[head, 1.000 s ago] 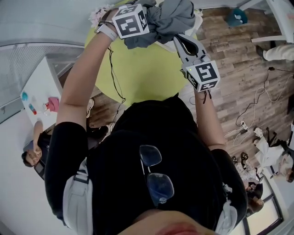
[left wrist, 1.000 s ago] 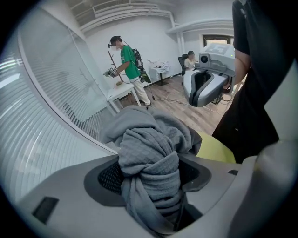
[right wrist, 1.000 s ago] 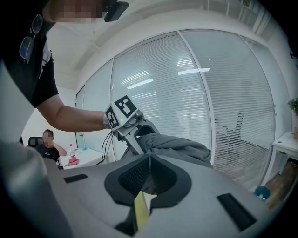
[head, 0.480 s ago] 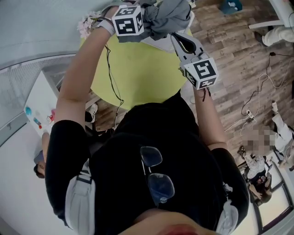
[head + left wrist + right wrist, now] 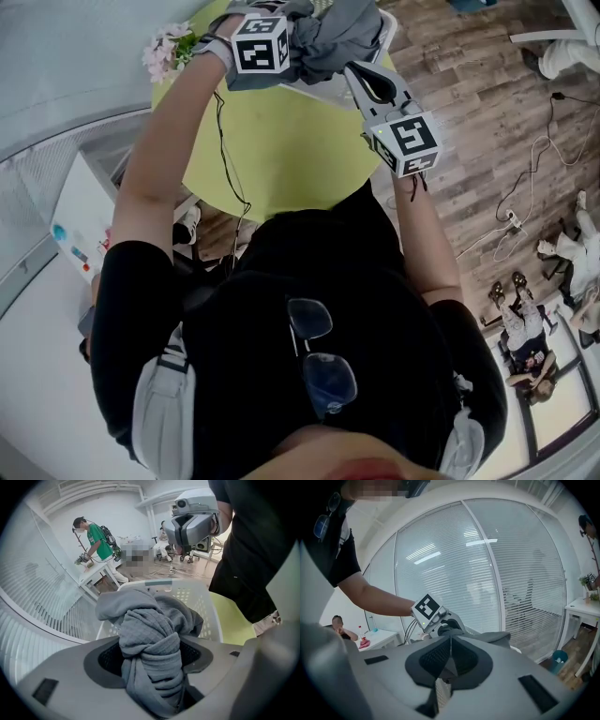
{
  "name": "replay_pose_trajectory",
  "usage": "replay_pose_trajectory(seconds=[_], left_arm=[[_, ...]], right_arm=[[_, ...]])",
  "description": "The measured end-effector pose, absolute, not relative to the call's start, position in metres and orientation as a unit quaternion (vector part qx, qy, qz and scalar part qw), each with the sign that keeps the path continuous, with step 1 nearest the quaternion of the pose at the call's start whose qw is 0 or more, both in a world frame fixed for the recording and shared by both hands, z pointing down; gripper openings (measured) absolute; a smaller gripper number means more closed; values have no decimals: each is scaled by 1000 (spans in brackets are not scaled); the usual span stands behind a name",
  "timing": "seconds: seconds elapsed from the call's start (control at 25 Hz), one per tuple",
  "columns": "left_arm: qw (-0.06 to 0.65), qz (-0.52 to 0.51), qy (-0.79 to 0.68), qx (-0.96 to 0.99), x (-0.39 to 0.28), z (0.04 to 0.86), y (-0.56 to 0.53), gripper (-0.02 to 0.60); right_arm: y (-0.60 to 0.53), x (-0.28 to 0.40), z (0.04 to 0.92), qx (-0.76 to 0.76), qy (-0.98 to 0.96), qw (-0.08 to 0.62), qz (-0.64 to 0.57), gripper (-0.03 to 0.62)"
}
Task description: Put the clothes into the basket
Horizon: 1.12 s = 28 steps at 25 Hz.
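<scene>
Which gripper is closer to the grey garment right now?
Left. The left gripper is clamped on the grey garment, holding it over the basket. The right gripper sits just beside the garment, jaws shut and empty.

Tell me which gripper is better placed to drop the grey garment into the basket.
Left. The left gripper has its jaws clamped on the grey garment, with the white basket right beyond it. The right gripper has its jaws shut on nothing.
</scene>
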State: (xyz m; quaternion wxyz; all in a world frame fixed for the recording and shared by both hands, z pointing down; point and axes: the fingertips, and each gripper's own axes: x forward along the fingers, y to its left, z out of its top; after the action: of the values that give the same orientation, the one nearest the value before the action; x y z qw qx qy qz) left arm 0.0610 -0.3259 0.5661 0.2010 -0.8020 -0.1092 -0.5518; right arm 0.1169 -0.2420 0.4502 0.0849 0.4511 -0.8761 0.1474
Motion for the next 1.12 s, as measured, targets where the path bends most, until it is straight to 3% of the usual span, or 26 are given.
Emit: replay_pose_trajectory(seconds=[1.12], left_arm=[[149,-576,-201,-778,63,675,-306,325]], right_arm=[[-269,119,494,456,-868,88,177,28]])
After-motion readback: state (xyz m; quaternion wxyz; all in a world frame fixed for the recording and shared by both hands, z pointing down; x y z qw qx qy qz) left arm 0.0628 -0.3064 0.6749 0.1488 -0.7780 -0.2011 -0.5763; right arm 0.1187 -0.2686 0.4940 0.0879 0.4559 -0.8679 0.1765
